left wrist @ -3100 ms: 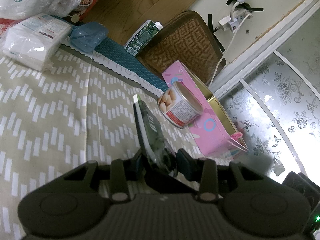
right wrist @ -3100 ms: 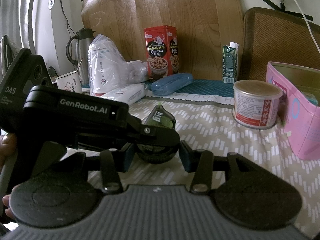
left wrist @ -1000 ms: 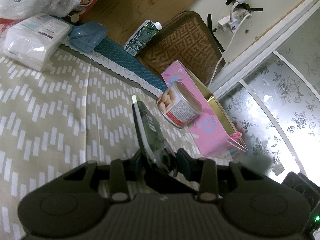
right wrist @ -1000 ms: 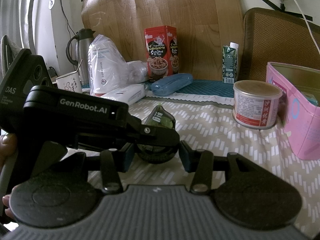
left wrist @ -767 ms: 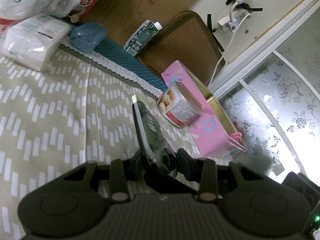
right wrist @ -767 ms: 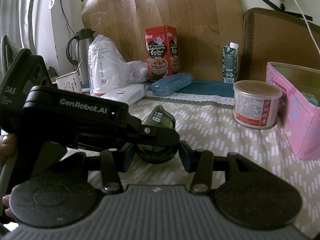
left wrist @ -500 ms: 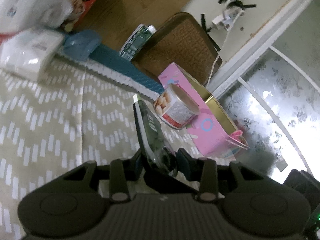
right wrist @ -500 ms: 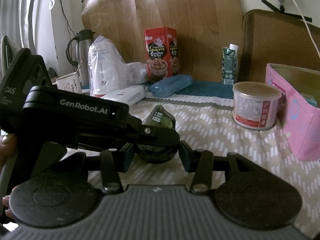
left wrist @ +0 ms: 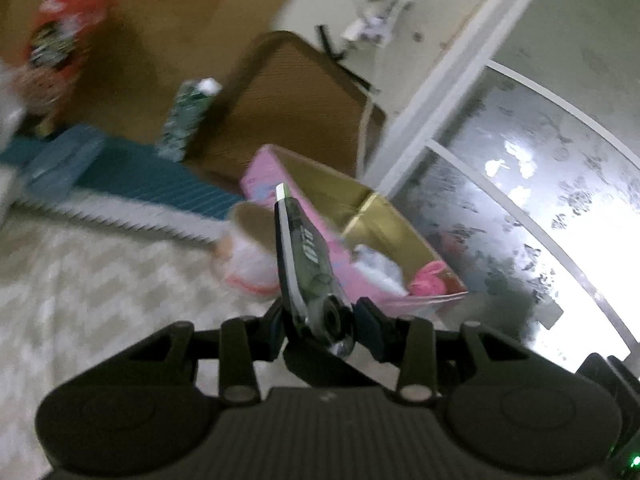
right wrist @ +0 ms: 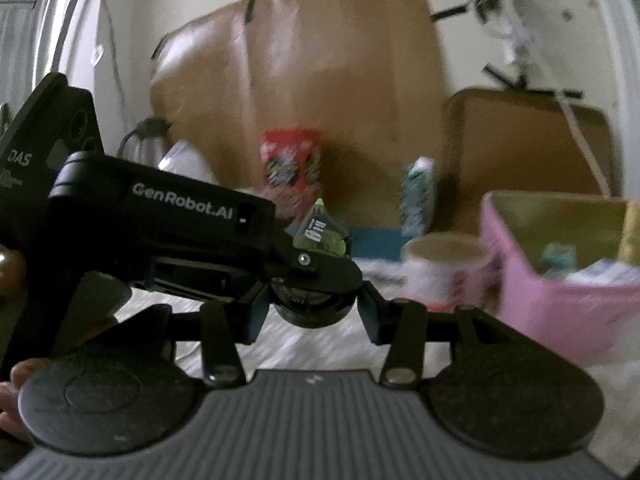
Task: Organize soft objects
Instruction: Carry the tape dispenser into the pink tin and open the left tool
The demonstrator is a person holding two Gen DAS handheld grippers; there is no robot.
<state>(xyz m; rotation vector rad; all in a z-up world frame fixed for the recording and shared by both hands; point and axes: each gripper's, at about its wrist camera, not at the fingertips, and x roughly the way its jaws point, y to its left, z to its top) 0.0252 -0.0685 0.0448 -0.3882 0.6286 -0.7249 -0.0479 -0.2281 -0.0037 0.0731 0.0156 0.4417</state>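
The correction tape dispenser [left wrist: 306, 264], a flat green-and-white wedge with dark lettering, sits in the lower centre of the left wrist view. The left gripper [left wrist: 320, 322] holds it, jaws closed on its round wheel end. Its long axis runs up the frame from the jaws, leaning a little to the left, and the narrow white tip points toward the pink box [left wrist: 264, 172] in the middle of the frame.

In the right wrist view the same dispenser [right wrist: 320, 236] shows at centre. The right gripper [right wrist: 308, 312] has its jaws around the round wheel end from below, but I cannot tell whether the pads really press on it, because the left gripper's black body covers one side.

The box stands open with soft things already inside, a pink one at its near corner. A round can [left wrist: 250, 248] is just beside the box, on the patterned cloth [left wrist: 80, 280].

The risk, I think: both views are blurred, so the hands seem to move fast. The grip is only on the round end, so the long body could swing around it or slip out. The tip could also knock the can or catch the box wall. If the two grippers pull in different directions, the dispenser may twist.
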